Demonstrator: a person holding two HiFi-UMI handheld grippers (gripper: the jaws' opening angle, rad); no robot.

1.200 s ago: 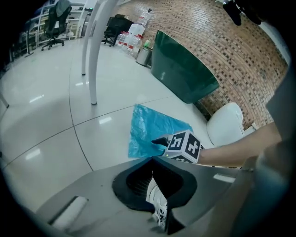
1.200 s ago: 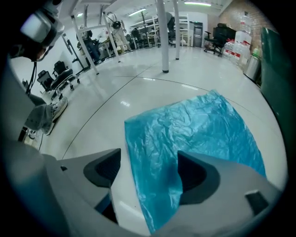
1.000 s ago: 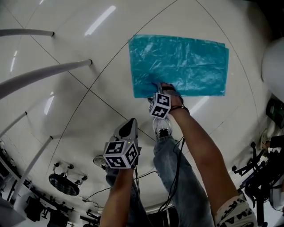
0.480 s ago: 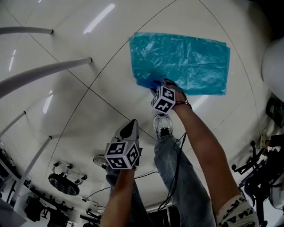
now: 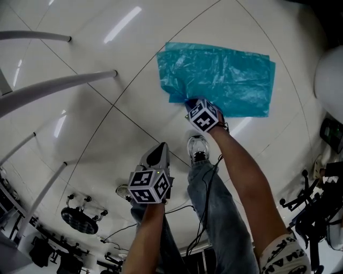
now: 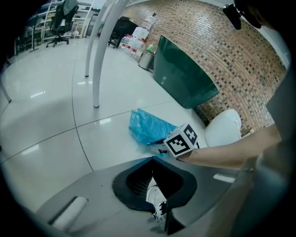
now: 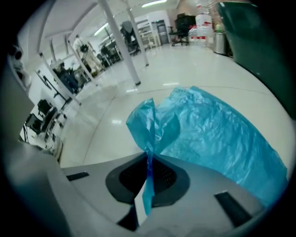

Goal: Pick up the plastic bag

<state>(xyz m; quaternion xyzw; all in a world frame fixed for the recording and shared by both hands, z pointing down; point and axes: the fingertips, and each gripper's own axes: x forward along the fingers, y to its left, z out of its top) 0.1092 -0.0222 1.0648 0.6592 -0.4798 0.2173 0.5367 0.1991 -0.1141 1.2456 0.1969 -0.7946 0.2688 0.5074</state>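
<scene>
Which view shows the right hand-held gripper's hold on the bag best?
Right gripper view: the right hand-held gripper, jaws just closed, pinches the bag by its edge, film bunched above. Head view shows most of the bag, but the cube hides the pinch. Left gripper view: bag small, pinch behind the cube.

Glossy white floor all round, thin dark joints crossing it, light streaks mirrored in the shine. Ahead and left of the left claw, white slanted posts plant on the tiles. Further ahead a brick wall sweeps across, with a dark green panel before it and bottles and a grey bin clustered beside. A white rounded thing sits off to that claw's right. Far beyond the right claw: an office chair, shelving, a bright ceiling strip.
</scene>
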